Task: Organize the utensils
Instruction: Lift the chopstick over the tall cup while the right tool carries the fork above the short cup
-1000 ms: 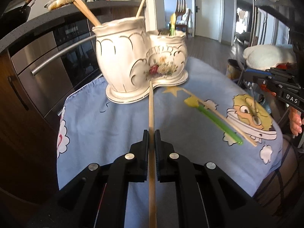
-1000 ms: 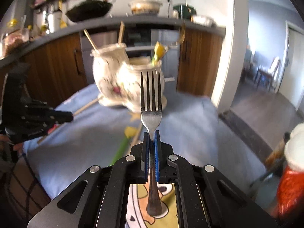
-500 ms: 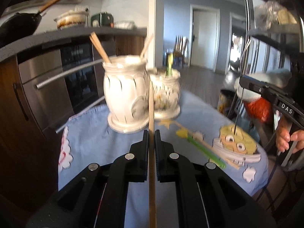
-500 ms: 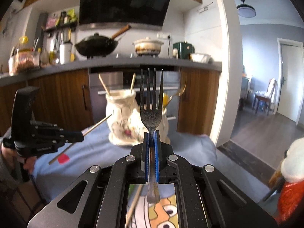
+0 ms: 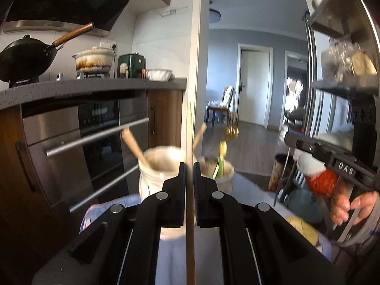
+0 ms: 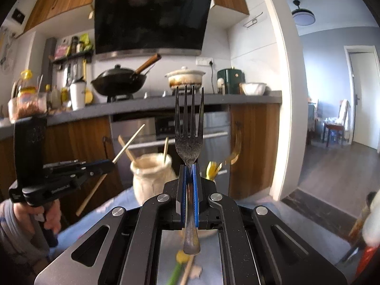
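My left gripper point(image 5: 189, 166) is shut on a wooden chopstick point(image 5: 189, 133) that runs straight up between its pads. Just beyond it stands the white ceramic holder point(image 5: 156, 163) with two chopsticks in its taller pot and a yellow-green utensil point(image 5: 222, 156) in the lower one. My right gripper point(image 6: 188, 168) is shut on a metal fork point(image 6: 189, 140), tines up. The holder point(image 6: 150, 175) sits behind it to the left. The left gripper point(image 6: 95, 168) with its chopstick point(image 6: 128, 142) shows there too, raised beside the holder.
The blue cartoon cloth point(image 5: 171, 256) covers the table. A green-handled utensil point(image 6: 177, 268) and another chopstick point(image 6: 187, 269) lie on it below the right gripper. Behind stand the oven point(image 5: 99, 142), counter, wok point(image 6: 118, 83) and pot point(image 6: 185, 77). A hand point(image 5: 349, 204) holds the other gripper.
Both grippers have risen with their loads and tipped up toward level. The holder has dropped low in both views, and the counter and stove now fill the upper part.
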{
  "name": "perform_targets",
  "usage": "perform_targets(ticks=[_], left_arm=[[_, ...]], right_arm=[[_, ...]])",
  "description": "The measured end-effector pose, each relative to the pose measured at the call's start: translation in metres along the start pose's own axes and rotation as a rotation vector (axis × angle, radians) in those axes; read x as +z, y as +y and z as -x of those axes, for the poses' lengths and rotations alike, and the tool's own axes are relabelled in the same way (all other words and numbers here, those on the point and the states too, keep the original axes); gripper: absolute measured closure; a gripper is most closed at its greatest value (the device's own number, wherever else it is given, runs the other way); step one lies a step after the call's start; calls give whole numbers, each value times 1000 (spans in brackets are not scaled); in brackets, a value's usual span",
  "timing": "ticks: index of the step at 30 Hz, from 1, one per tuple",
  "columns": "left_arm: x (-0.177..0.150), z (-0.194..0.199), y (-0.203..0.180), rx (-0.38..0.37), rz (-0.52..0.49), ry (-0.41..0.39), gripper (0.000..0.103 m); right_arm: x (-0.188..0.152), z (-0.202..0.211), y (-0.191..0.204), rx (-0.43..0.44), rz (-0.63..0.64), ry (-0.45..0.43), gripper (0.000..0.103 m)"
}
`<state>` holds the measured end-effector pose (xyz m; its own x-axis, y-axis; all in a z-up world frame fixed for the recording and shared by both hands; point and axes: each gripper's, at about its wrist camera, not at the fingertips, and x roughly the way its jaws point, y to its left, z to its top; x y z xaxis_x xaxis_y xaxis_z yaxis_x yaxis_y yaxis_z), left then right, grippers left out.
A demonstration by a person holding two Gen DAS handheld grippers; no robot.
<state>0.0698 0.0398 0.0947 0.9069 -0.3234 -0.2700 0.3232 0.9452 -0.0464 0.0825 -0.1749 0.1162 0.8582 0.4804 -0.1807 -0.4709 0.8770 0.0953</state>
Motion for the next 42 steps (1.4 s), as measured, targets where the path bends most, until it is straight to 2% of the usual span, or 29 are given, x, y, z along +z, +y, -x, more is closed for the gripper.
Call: perform_targets(ticks=[9,15,21,26,31,37,42], left_arm=[[38,-30,18,-14,35,-88,97],[54,-48,25,-28,71,-160,97],[54,-71,18,15,43,-202,97],[49,-81,12,90,7,-254,97],[45,-87,12,108,-12,-253,97],[36,-70,-2,134,-104,-255,97],[22,-57,0,151,-95,-179,97]], right_arm=[[32,-45,-7,-7,-63,-68,97],[34,-70,-2,-28,-52,-79,97],[25,-85,-4,-51,-46,-80,97],[16,-96,-7,-52,-47,-70,97],[6,-104,-6,-52,-35,-43,97],[-7,-104,-7,-26,-34,11,97],[-17,-100,-4,-37,-19,39,97]])
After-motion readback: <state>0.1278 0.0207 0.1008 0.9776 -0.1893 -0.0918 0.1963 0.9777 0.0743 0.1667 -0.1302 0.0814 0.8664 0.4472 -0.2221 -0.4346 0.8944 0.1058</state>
